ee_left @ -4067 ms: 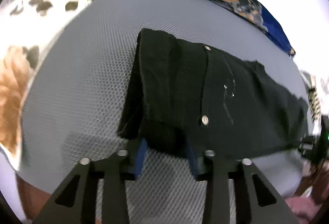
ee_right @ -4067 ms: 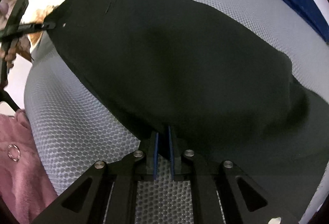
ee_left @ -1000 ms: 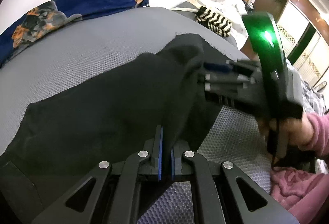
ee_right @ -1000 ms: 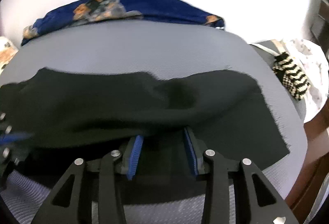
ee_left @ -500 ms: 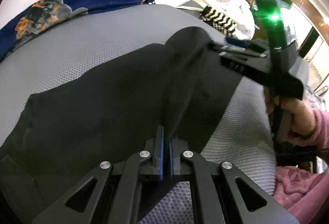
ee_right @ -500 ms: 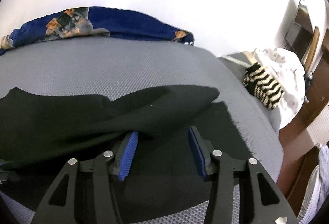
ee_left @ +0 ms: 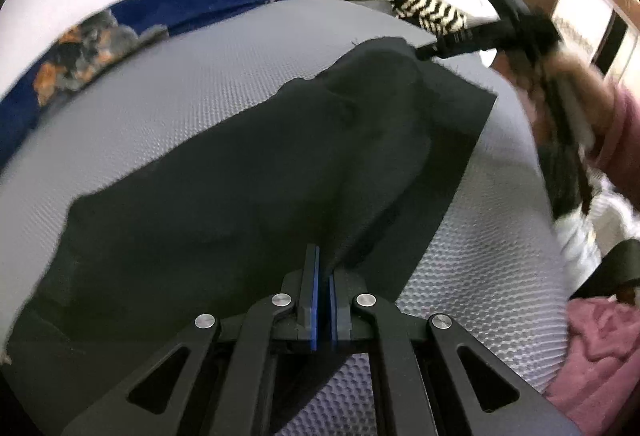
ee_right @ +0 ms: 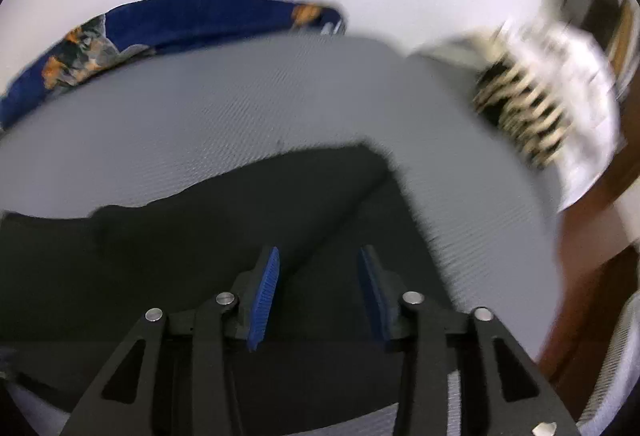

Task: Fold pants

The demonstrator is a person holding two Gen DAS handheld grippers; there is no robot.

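The black pants (ee_left: 248, 196) lie folded over on the grey mesh surface (ee_left: 200, 76). My left gripper (ee_left: 323, 300) is shut on a pinched ridge of the black cloth at its near edge. The top layer rises in a hump toward the far corner. My right gripper shows in the left wrist view (ee_left: 460, 40) at that far corner, blurred. In the right wrist view the right gripper (ee_right: 320, 284) is open, its blue pads apart above the black pants (ee_right: 200, 244), holding nothing.
A blue floral cloth (ee_left: 120, 32) lies along the far edge of the grey surface. A black-and-white striped item (ee_left: 432, 12) sits on white fabric at the far right. Pink cloth (ee_left: 600, 348) lies at the near right. The surface's right edge drops off (ee_right: 552, 236).
My right gripper has let go of the pants' corner and drawn back; its view is now blurred. The top layer has settled flatter. My left gripper stays shut on the cloth.
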